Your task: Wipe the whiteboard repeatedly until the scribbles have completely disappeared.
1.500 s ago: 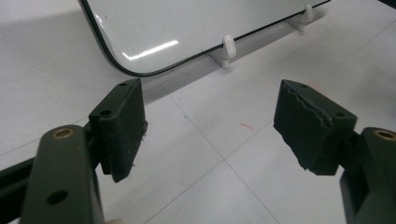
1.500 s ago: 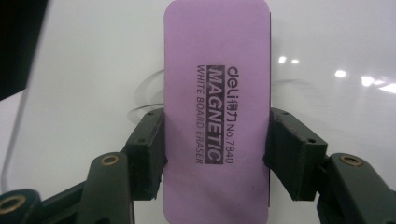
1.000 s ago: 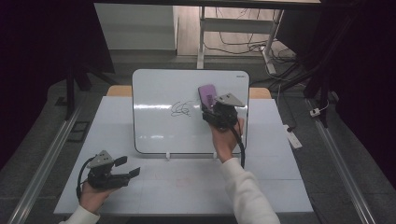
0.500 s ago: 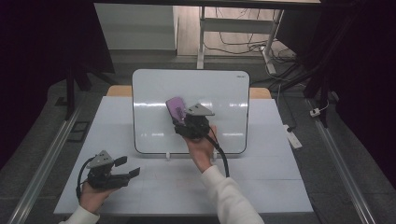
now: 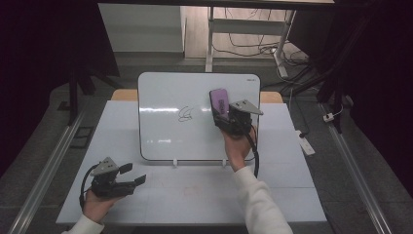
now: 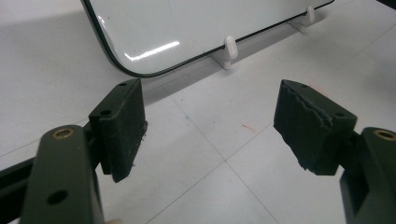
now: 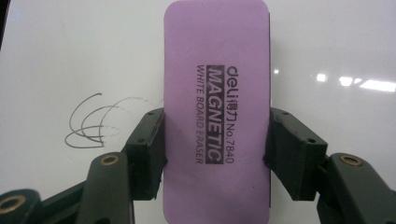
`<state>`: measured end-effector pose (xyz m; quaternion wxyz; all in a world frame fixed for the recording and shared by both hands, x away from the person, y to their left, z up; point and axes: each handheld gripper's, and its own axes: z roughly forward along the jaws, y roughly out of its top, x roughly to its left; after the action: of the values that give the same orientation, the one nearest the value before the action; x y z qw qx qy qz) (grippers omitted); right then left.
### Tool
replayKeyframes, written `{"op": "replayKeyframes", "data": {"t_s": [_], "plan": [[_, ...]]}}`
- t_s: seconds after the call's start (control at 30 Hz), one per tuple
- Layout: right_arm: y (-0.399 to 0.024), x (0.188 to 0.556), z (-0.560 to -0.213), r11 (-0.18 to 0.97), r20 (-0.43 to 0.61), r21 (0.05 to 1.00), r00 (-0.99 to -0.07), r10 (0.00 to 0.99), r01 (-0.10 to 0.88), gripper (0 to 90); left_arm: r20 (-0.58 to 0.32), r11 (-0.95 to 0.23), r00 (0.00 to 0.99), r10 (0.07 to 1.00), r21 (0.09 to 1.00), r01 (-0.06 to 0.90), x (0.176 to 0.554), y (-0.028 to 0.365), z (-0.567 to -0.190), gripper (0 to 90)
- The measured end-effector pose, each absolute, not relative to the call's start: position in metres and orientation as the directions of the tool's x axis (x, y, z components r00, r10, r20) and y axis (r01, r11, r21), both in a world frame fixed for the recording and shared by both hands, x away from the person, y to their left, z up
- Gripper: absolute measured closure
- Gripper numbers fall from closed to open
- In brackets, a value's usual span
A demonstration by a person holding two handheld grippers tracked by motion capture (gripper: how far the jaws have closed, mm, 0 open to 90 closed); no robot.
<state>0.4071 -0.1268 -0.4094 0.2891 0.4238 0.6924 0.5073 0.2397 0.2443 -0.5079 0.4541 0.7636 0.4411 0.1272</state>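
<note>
The right tool (image 5: pixel 225 113) is clamped on a purple whiteboard eraser (image 5: pixel 220 103), its two black pads pressing the eraser's long sides in the right gripper view, where the eraser (image 7: pixel 217 107) stands lengthwise with its printed label facing the camera. In the high view the eraser sits against the right half of the whiteboard (image 5: pixel 165 92), which stands propped on small white clips on the desk (image 5: pixel 204 190). A thin dark scribble (image 5: pixel 185 115) remains near the board's middle, at about nine o'clock from the eraser and apart from it. The left tool (image 5: pixel 131 175) rests low on the desk at about seven o'clock from the board, jaws apart with nothing between them.
</note>
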Motion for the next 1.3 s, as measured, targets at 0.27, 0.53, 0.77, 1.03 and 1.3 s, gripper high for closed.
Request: {"op": "replayKeyframes", "data": {"t_s": [0.27, 0.53, 0.77, 1.03, 1.3], "plan": [[-0.106, 0.405, -0.414, 0.166, 0.000, 0.946, -0.510, 0.860, 0.279, 40.9, -0.205, -0.205, 0.583, 0.786, 0.803, 0.560, 0.240, 0.243, -0.509, 25.5], [-0.060, 0.398, -0.425, 0.222, -0.006, 0.935, -0.611, 0.791, 0.277, 40.9, -0.204, -0.209, 0.585, 0.785, 0.801, 0.560, 0.240, 0.242, -0.509, 25.6], [-0.020, 0.388, -0.438, 0.279, -0.013, 0.920, -0.688, 0.726, 0.277, 40.9, -0.205, -0.208, 0.585, 0.785, 0.802, 0.560, 0.240, 0.242, -0.509, 25.6], [-0.026, 0.391, -0.427, 0.319, -0.089, 0.913, -0.641, 0.763, 0.253, 40.9, -0.209, -0.202, 0.583, 0.785, 0.804, 0.559, 0.240, 0.243, -0.509, 25.6], [-0.070, 0.413, -0.400, 0.248, -0.085, 0.935, -0.517, 0.852, 0.255, 40.9, -0.209, -0.202, 0.583, 0.785, 0.803, 0.561, 0.240, 0.244, -0.509, 25.6]]}}
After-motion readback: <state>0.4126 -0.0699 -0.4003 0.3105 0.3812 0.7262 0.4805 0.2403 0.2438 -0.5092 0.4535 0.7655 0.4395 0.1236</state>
